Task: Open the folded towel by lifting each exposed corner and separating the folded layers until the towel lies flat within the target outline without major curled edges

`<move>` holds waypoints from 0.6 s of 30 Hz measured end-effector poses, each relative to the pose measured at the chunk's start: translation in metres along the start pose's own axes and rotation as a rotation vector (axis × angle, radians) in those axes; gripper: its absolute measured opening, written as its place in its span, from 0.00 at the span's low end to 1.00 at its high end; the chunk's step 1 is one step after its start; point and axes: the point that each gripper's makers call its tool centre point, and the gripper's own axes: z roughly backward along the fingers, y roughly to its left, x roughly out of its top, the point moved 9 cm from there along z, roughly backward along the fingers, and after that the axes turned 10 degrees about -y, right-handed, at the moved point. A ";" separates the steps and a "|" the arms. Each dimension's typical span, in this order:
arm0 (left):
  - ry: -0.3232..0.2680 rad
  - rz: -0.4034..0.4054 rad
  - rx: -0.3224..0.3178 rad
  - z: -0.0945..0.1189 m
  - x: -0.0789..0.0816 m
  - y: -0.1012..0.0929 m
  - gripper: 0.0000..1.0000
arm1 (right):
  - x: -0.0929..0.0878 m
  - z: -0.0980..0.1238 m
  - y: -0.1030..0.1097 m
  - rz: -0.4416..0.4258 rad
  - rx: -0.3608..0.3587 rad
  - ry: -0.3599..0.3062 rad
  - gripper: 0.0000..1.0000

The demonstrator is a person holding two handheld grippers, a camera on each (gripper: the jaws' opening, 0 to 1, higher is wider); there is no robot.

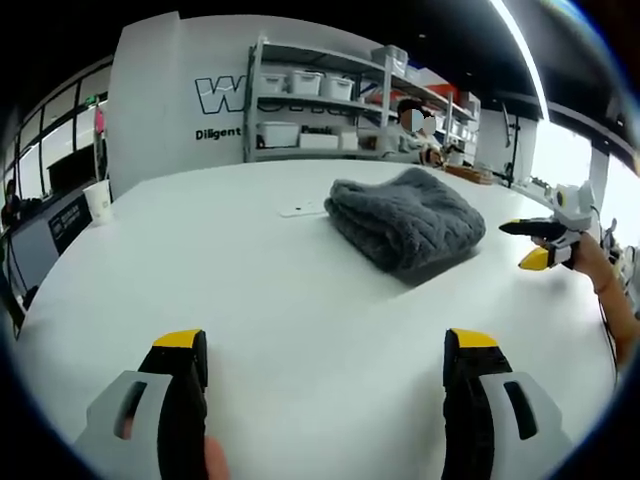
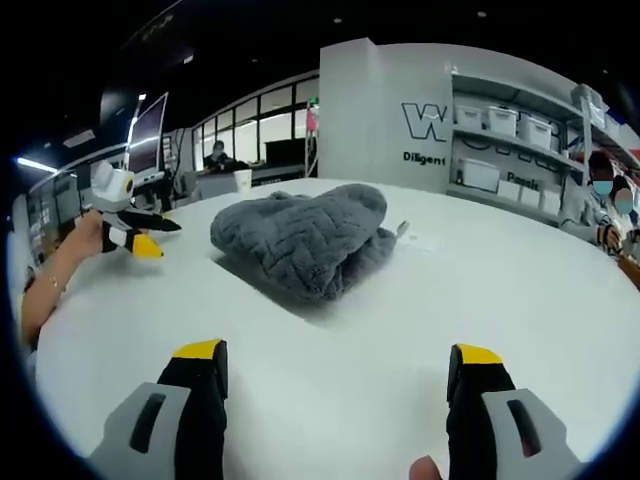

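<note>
Folded towel, both grippers standing off.

The grey towel [image 1: 405,228] lies folded on the white worktop [image 1: 250,290]. The left gripper [image 1: 325,350] and right gripper [image 2: 335,365] hover apart from it, jaws spread wide, holding nothing.

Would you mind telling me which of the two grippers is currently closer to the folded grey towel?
Neither touches the folded grey knitted towel. The right gripper looks closer in the left gripper view, beside the towel's edge; the left gripper sits farther off in the right gripper view.
</note>
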 end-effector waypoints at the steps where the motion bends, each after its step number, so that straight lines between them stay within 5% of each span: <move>1: -0.001 0.000 0.001 0.000 0.000 0.000 0.96 | 0.000 0.000 0.000 0.000 0.000 -0.001 0.91; 18: 0.005 -0.001 0.004 0.002 -0.002 -0.002 0.96 | 0.000 0.001 -0.001 0.010 0.000 0.004 0.91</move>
